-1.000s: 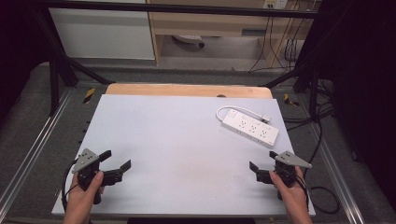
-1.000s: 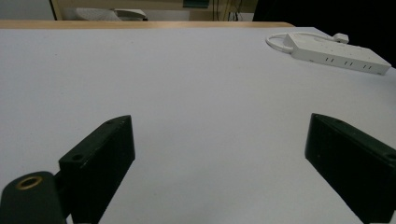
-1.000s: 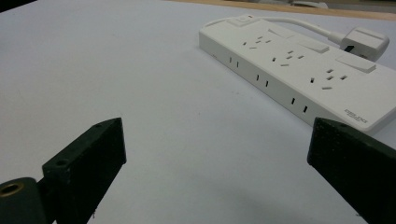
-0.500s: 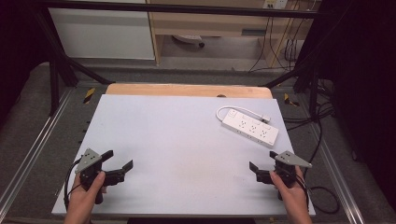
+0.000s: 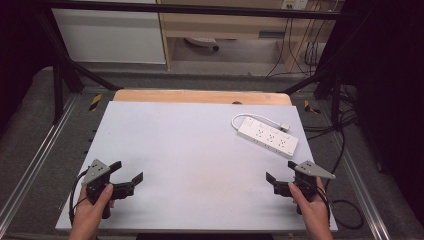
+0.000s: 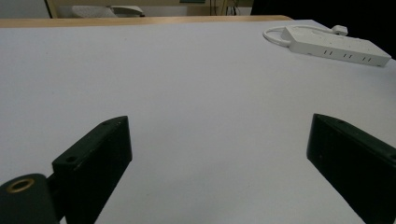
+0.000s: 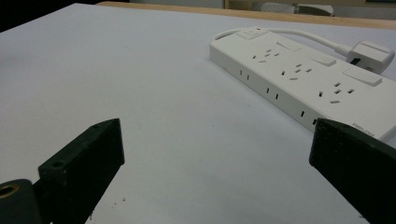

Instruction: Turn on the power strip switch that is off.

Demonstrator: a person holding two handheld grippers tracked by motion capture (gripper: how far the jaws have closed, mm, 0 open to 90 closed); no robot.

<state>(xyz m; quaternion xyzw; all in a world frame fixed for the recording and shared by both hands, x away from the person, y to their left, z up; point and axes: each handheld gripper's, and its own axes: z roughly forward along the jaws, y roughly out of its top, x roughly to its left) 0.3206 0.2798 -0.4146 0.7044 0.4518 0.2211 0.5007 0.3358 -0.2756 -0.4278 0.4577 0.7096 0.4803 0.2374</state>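
Power strip [image 5: 267, 135] beyond spread-jawed grippers

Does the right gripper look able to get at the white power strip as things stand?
Probably yes. The right gripper is open, the power strip lies just ahead of it, and bare table lies between them.

White power strip [image 5: 268, 135] on pale grey table [image 5: 190, 150]; black grippers.

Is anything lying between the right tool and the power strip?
No. In the right gripper view, bare white tabletop runs from the open right tool to the power strip.
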